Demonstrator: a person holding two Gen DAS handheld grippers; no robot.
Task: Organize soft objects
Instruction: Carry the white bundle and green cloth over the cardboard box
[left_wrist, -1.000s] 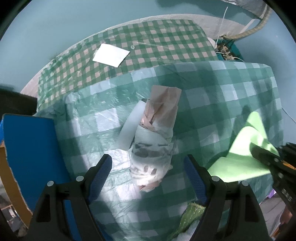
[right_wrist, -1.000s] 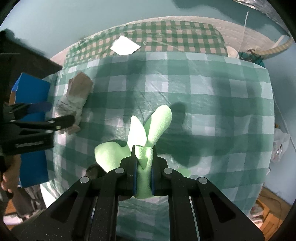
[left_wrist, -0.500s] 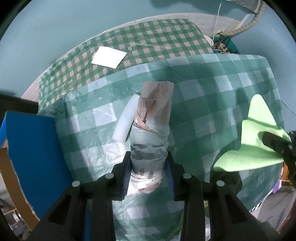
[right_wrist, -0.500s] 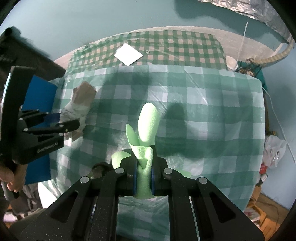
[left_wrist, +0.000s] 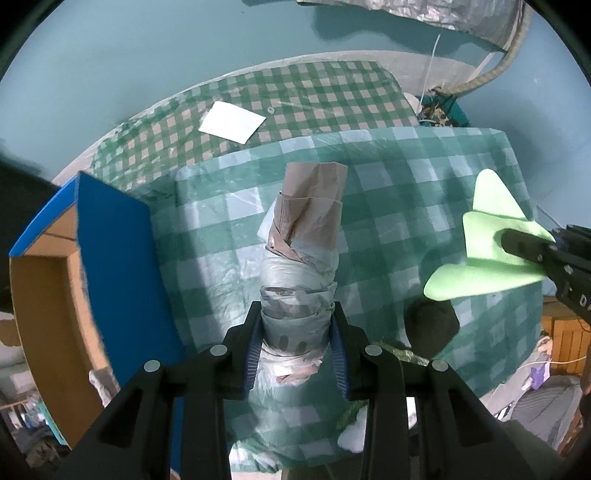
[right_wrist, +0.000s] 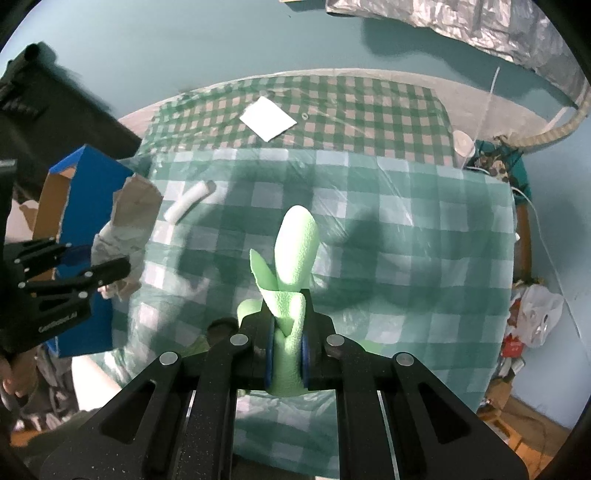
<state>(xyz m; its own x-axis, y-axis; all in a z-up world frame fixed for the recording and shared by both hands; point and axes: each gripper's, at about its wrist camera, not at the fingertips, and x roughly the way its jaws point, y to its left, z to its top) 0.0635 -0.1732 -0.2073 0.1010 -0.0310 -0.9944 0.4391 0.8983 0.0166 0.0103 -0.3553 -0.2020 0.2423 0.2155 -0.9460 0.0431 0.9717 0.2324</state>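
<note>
My left gripper (left_wrist: 297, 343) is shut on a bundle (left_wrist: 303, 251) wrapped in clear plastic and brown paper, held off the green checked table (left_wrist: 406, 177). The right wrist view shows that bundle (right_wrist: 125, 221) at the left, beside the blue box. My right gripper (right_wrist: 288, 343) is shut on a light green foam piece (right_wrist: 295, 251), whose lobes stick out above the cloth. The left wrist view has the foam (left_wrist: 487, 251) at the right edge. A white foam tube (right_wrist: 190, 201) lies on the cloth at the far left.
A blue cardboard box (left_wrist: 110, 266), open with a brown inside, stands at the table's left edge. A white paper sheet (left_wrist: 232, 122) lies on the small-checked cloth at the back. A dark lump (left_wrist: 432, 325) sits near the front edge. Bags and clutter lie on the floor at the right.
The left jaws closed on the wrapped bundle and lifted it off the cloth, leaving the white tube behind. The right gripper rose with the green foam in it.
</note>
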